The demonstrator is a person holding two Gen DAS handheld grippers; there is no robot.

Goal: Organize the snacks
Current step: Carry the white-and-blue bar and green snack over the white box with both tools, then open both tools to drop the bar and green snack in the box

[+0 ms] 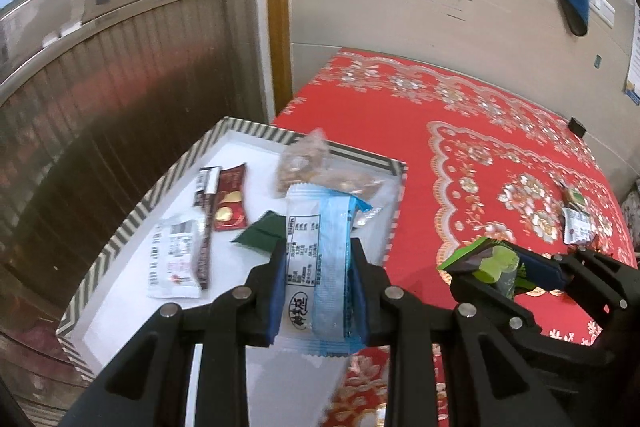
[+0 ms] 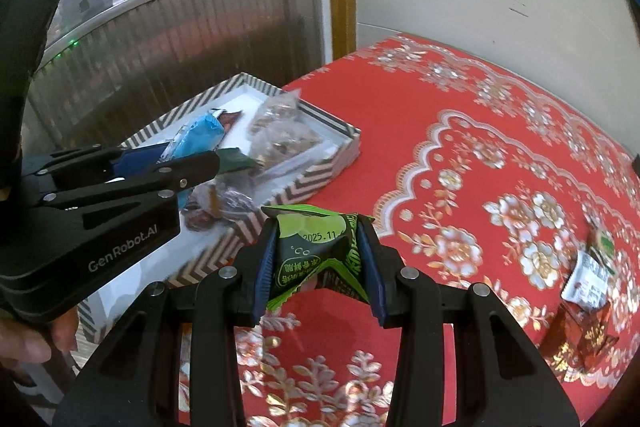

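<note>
My left gripper is shut on a blue and white snack packet, held above the near part of a chevron-edged tray. From the right wrist view the same left gripper shows at the left with the blue packet over the tray. My right gripper is shut on a green snack packet, above the red cloth just right of the tray. In the left wrist view the right gripper holds the green packet at the right.
In the tray lie a red packet, a white labelled packet, a dark green packet and a clear bag of brown snacks. More packets lie on the red flowered tablecloth at the right. A ribbed metal door stands behind.
</note>
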